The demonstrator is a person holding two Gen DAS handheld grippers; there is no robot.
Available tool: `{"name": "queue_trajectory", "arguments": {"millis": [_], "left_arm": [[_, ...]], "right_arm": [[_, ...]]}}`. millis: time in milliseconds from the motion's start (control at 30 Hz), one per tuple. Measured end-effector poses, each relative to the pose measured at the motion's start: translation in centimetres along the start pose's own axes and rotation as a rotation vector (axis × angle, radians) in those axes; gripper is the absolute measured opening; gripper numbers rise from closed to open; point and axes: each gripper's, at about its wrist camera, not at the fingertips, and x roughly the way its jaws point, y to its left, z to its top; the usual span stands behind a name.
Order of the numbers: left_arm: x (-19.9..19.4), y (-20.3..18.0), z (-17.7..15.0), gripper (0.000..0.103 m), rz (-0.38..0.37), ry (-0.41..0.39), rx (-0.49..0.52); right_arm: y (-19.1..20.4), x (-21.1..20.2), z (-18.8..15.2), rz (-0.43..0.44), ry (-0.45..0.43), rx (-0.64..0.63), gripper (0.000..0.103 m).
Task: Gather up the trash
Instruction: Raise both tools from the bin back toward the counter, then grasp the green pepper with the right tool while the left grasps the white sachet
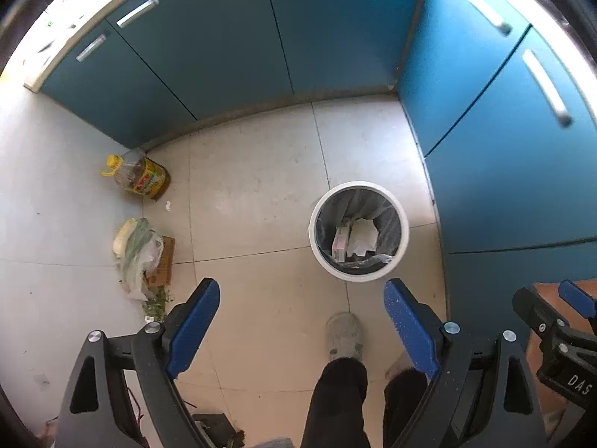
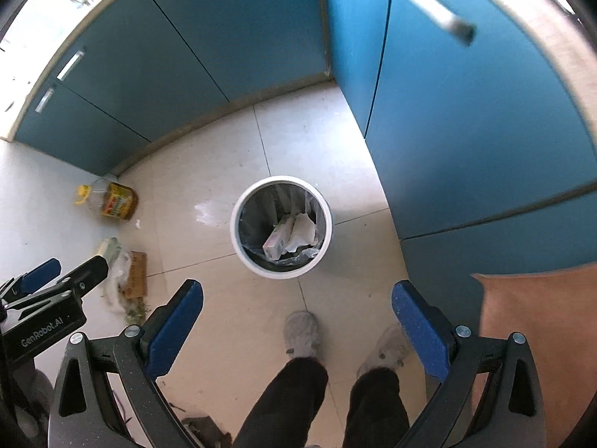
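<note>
A white round trash bin (image 1: 399, 246) with a dark liner stands on the tiled floor; it holds a small carton (image 1: 341, 242) and crumpled white paper (image 1: 363, 237). It also shows in the right wrist view (image 2: 328, 224), with the carton (image 2: 278, 239) and paper (image 2: 304, 231) inside. My left gripper (image 1: 301, 291) is open and empty, held high above the floor, short of the bin. My right gripper (image 2: 297, 295) is open and empty, also high, short of the bin. A small scrap of white paper (image 1: 168, 206) lies on the floor by the oil bottle.
Blue cabinets (image 1: 231, 37) form a corner behind and to the right of the bin. An oil bottle (image 1: 138, 175), a plastic bag of vegetables (image 1: 136, 250) on cardboard (image 1: 164, 265) and green scraps sit at the left. The person's legs and shoes (image 1: 343, 336) stand below. A brown surface (image 2: 541, 328) is at the right.
</note>
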Motion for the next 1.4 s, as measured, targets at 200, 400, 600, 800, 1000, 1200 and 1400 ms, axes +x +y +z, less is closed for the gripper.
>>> {"name": "queue_trajectory", "arguments": {"millis": [200, 400, 600, 800, 1000, 1200, 1400], "left_arm": [[-6.6, -0.2, -1.5, 0.09, -0.003, -0.04, -0.001], [-11.5, -1.5, -2.7, 0.09, 0.029, -0.072, 0.009], [-16.4, -6.2, -1.7, 0.09, 0.005, -0.139, 0.071], [-19.8, -18.8, 0.6, 0.09, -0.104, -0.19, 0.255], [-19.5, -34.8, 1.1, 0.09, -0.224, -0.148, 0.465], [-16.8, -47.7, -0.6, 0.09, -0.225, -0.092, 0.676], [-12.9, -54.7, -2.3, 0.089, -0.138, -0.041, 0.807]], "right_arm": [[-0.7, -7.8, -1.4, 0.04, -0.03, -0.012, 0.102], [-1.9, -13.8, -2.3, 0.099, -0.064, -0.017, 0.102], [-7.5, -19.0, -2.6, 0.168, -0.112, 0.112, 0.102], [-21.1, -24.5, -4.2, 0.077, -0.23, 0.368, 0.102], [-38.3, -26.2, -8.9, -0.075, -0.247, 0.681, 0.102], [-51.0, -25.6, -14.4, -0.184, -0.253, 0.91, 0.102], [-56.2, -23.7, -15.7, -0.19, -0.224, 0.955, 0.102]]}}
